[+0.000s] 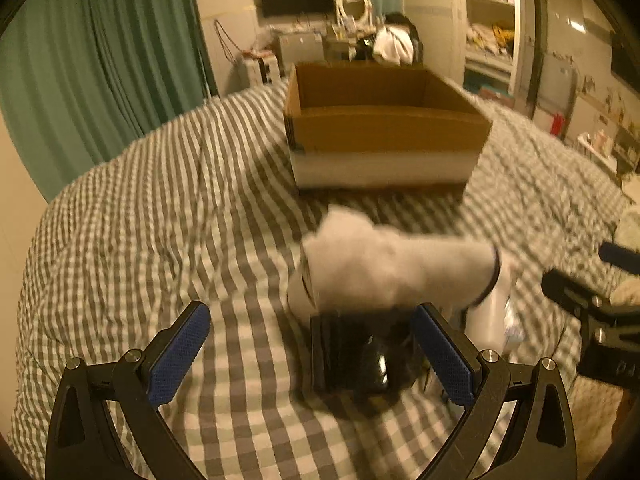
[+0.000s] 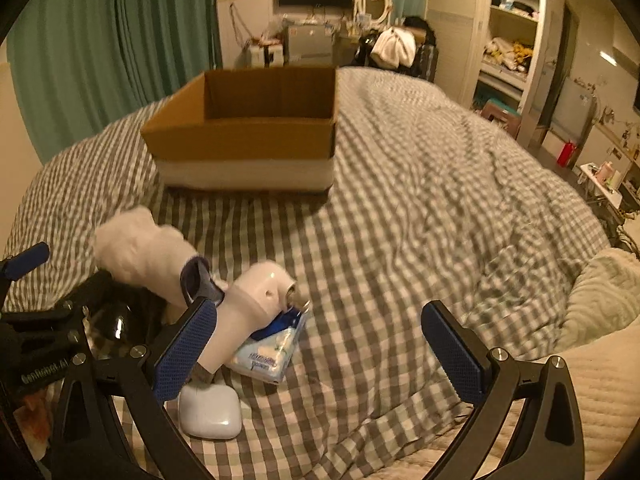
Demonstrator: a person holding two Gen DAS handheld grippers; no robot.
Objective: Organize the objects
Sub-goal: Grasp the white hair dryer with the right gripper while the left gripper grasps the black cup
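Cardboard box (image 1: 384, 132): beyond both grippers, on checked bed (image 1: 160, 220). Left gripper (image 1: 320, 356): open, around black case (image 1: 360, 356). Right gripper (image 2: 320, 356): open, empty; tissue pack (image 2: 268, 356) left of it.

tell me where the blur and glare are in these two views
Left wrist view: warm dim light, the sock and cardboard box smeared by motion blur, glare on the glossy black object. Right wrist view: box soft, checked bedcover blurred, fisheye bending room edges.
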